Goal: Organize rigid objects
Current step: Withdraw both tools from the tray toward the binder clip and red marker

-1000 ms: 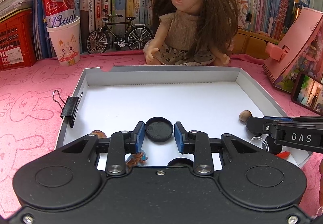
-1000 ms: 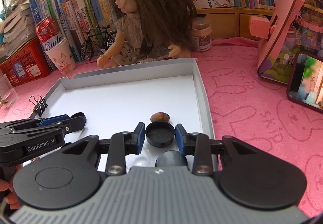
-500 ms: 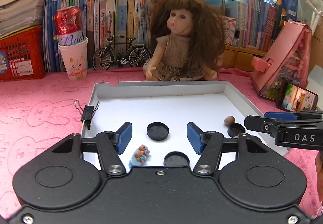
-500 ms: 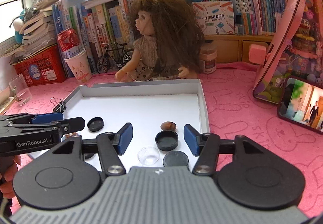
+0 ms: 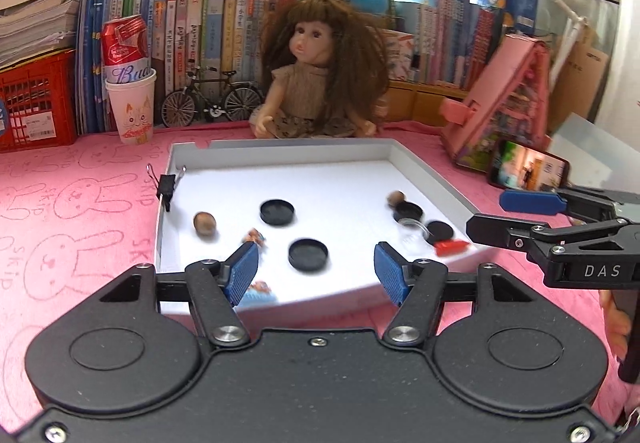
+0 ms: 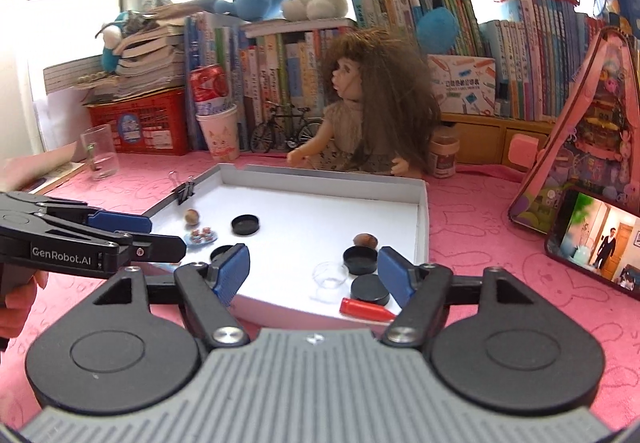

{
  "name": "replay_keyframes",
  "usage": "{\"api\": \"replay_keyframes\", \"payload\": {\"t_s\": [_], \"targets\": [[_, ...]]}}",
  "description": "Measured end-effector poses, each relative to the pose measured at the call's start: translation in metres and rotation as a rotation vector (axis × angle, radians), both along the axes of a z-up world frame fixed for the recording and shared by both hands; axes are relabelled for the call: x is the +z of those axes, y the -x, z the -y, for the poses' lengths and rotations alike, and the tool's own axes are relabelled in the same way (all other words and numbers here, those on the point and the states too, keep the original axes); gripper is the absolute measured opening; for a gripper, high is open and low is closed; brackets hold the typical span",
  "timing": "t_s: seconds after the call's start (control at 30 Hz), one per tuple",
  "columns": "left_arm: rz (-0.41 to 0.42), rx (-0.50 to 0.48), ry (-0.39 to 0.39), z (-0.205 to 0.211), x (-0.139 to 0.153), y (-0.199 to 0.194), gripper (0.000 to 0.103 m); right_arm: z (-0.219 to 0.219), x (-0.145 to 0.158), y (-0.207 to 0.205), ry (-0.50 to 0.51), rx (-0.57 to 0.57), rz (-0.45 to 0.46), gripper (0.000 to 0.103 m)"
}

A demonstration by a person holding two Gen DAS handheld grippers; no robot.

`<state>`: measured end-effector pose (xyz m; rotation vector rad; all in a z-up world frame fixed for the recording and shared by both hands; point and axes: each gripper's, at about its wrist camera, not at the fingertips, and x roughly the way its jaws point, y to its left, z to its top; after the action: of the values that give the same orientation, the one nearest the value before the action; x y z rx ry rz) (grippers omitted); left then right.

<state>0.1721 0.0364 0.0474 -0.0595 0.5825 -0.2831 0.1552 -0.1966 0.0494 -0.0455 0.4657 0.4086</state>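
A white shallow tray (image 5: 432, 179) (image 6: 423, 211) lies on the pink cloth. It holds black round lids (image 5: 277, 212) (image 5: 308, 259) (image 6: 245, 224) (image 6: 360, 260), two brown nuts (image 5: 205, 222) (image 6: 365, 240), a clear small cup (image 6: 330, 275), a red piece (image 6: 364, 310) and a small figurine (image 5: 256, 236). My left gripper (image 5: 316, 275) is open and empty above the tray's near edge. My right gripper (image 6: 314, 273) is open and empty above the tray's near right corner. Each gripper shows from the side in the other's view.
A doll (image 5: 320, 71) sits behind the tray. A binder clip (image 5: 168, 185) grips the tray's left wall. A paper cup with a can (image 5: 130, 99), a toy bicycle (image 5: 212, 101), a pink toy house (image 5: 504, 107), a phone (image 5: 528, 169) and a glass (image 6: 98, 157) stand around.
Both grippers let go of black lids, opened wide and pulled back and up from the tray. The lids stay in the tray.
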Motion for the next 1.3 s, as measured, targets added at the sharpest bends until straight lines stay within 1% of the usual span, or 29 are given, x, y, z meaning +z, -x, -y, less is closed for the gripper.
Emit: {"api": "replay_keyframes", "payload": {"t_s": [0.17,0.27,0.43,0.7,0.93,1.03,1.13,1.2,1.3], "targets": [[0.012,-0.041,0.001,0.003,-0.002,0.024,0.062,0.0,-0.002,0.027,0.012,0.074,0.037,0.083],[-0.004,-0.094,0.006,0.003,-0.005,0.037,0.062,-0.002,-0.004,0.042,0.039,0.121,0.038,0.084],[-0.015,-0.164,0.003,0.005,-0.011,0.058,0.062,-0.001,-0.008,0.064,0.087,0.18,0.02,0.084],[-0.03,-0.255,-0.028,0.01,-0.018,0.079,0.062,-0.001,-0.017,0.092,0.108,0.24,-0.021,0.084],[-0.038,-0.307,-0.068,0.017,-0.026,0.088,0.06,-0.003,-0.027,0.104,0.103,0.267,-0.064,0.084],[-0.043,-0.316,-0.08,0.02,-0.03,0.089,0.056,-0.002,-0.028,0.108,0.098,0.276,-0.074,0.084],[-0.057,-0.325,-0.089,0.023,-0.034,0.088,0.047,-0.002,-0.028,0.111,0.094,0.288,-0.079,0.084],[-0.064,-0.333,-0.096,0.025,-0.037,0.088,0.034,-0.004,-0.029,0.112,0.095,0.298,-0.082,0.084],[-0.047,-0.33,-0.107,0.028,-0.039,0.09,0.033,-0.007,-0.031,0.114,0.109,0.31,-0.082,0.084]]}}
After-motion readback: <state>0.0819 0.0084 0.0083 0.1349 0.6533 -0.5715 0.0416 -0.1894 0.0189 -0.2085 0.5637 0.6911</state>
